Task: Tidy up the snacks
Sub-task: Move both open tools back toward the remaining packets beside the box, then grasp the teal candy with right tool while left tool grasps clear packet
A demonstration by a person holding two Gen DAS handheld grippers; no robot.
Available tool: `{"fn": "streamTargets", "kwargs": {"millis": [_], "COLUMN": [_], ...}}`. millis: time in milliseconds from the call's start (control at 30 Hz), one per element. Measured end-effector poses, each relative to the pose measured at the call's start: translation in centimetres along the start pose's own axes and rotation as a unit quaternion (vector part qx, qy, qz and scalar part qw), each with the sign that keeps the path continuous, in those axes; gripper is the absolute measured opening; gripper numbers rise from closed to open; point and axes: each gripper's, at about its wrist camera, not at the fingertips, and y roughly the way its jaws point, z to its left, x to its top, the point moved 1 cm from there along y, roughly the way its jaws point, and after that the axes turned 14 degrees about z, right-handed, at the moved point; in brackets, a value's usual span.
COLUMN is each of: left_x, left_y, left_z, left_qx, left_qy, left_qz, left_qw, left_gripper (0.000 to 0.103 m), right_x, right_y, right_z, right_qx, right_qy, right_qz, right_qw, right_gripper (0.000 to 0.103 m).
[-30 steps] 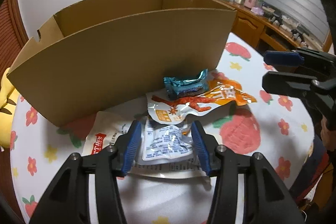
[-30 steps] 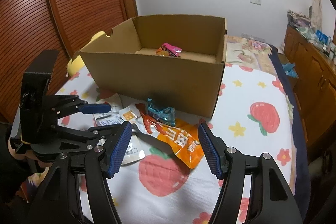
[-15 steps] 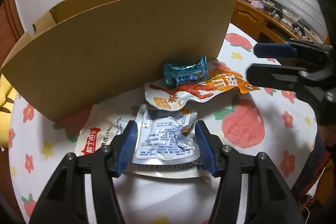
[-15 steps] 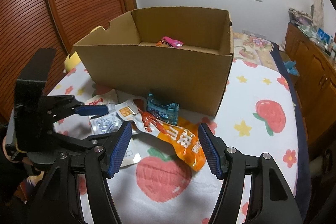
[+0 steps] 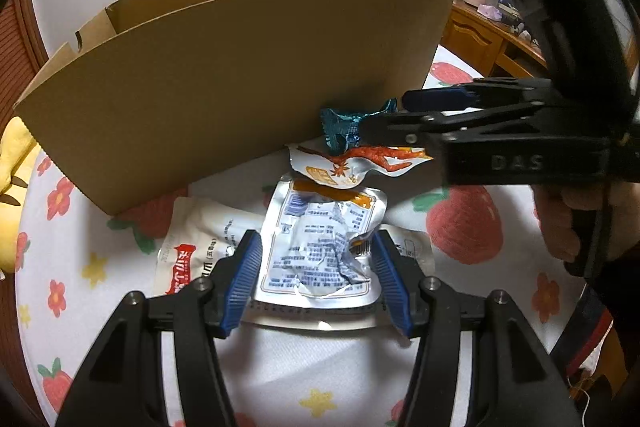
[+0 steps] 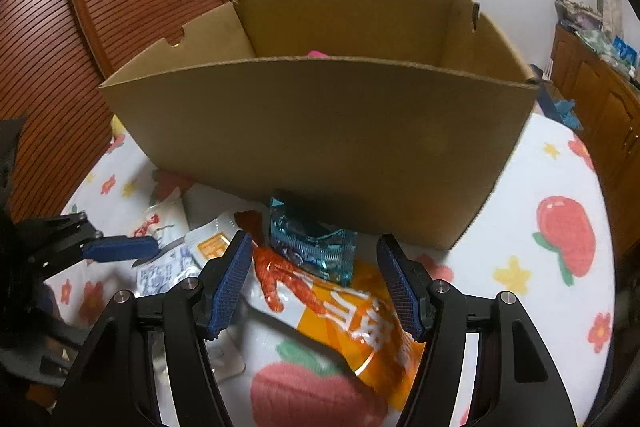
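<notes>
Low in the left wrist view, a crumpled silver packet (image 5: 320, 251) is seen lying between the two blue pads of the left gripper (image 5: 318, 281); the fingers stand apart on either side of it, and no pressing of the pads on the foil can be made out. Beneath it a white pouch with a red label (image 5: 192, 251) is spread flat on the strawberry-print cloth (image 5: 464, 227), which is judged to cover a worktop or bed. Just above the silver packet, an orange and white bag (image 6: 348, 311) printed with a red claw is laid across the cloth, and a teal wrapper (image 6: 316, 247) is propped on it against the near wall of the cardboard box (image 6: 320, 139).

Over these two, the right gripper (image 6: 314, 281) is held with its fingers apart, the teal wrapper framed between them at centre frame but not touched. The loose snacks appear gathered at the foot of the box so that each can be lifted over the wall. A pink item (image 6: 320, 54) is glimpsed over the box rim, so the sorting is judged begun but far from finished. At the upper left of the right wrist view, a slatted wooden door (image 6: 132, 15) is visible.
</notes>
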Motion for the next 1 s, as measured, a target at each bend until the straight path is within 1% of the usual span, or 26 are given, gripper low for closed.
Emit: {"fn": "streamTargets", "kwargs": {"millis": [167, 300, 333, 367, 400, 433, 500, 600, 800, 900, 1000], "left_x": [0.0, -0.5, -0.5, -0.4, -0.4, -0.4, -0.4, -0.1, 0.8, 1.2, 1.5], "left_y": [0.0, -0.1, -0.1, -0.1, -0.1, -0.1, -0.1, -0.1, -1.0, -0.7, 0.2], "left_z": [0.1, 0.2, 0.2, 0.2, 0.2, 0.2, 0.2, 0.3, 0.1, 0.1, 0.2], "left_qx": [-0.001, -0.003, -0.003, -0.003, -0.003, -0.002, -0.003, -0.007, -0.023, -0.025, -0.021], "left_qy": [0.002, 0.002, 0.002, 0.002, 0.002, 0.002, 0.002, 0.006, 0.021, 0.029, 0.033], "left_qz": [-0.004, -0.007, -0.007, -0.007, -0.007, -0.006, -0.007, -0.007, -0.018, -0.008, 0.01], "left_qw": [1.0, 1.0, 1.0, 1.0, 1.0, 1.0, 1.0, 0.9999, 0.9994, 0.9992, 0.9992], "left_gripper": [0.056, 0.056, 0.056, 0.056, 0.056, 0.056, 0.056, 0.056, 0.057, 0.058, 0.062], "right_x": [0.3, 0.5, 0.5, 0.4, 0.4, 0.3, 0.2, 0.0, -1.3, -2.3, -3.0], "right_y": [1.2, 1.8, 1.8, 1.8, 1.8, 1.7, 1.5, 1.1, -0.3, -1.8, -3.0], "right_z": [-0.5, -0.5, -0.5, -0.5, -0.5, -0.5, -0.4, -0.5, -0.5, -0.8, -0.7], "right_qx": [0.012, 0.023, 0.023, 0.021, 0.023, 0.026, 0.023, 0.033, 0.028, 0.032, 0.032], "right_qy": [0.007, 0.007, 0.007, 0.007, 0.006, 0.005, 0.0, -0.001, -0.001, 0.001, -0.001], "right_qz": [0.01, 0.013, 0.012, 0.011, 0.01, 0.009, 0.005, 0.004, -0.013, -0.027, -0.039], "right_qw": [1.0, 1.0, 1.0, 1.0, 1.0, 1.0, 1.0, 0.999, 1.0, 0.999, 0.999], "right_gripper": [0.067, 0.06, 0.055, 0.047, 0.043, 0.033, 0.018, 0.017, 0.017, 0.017, 0.017]}}
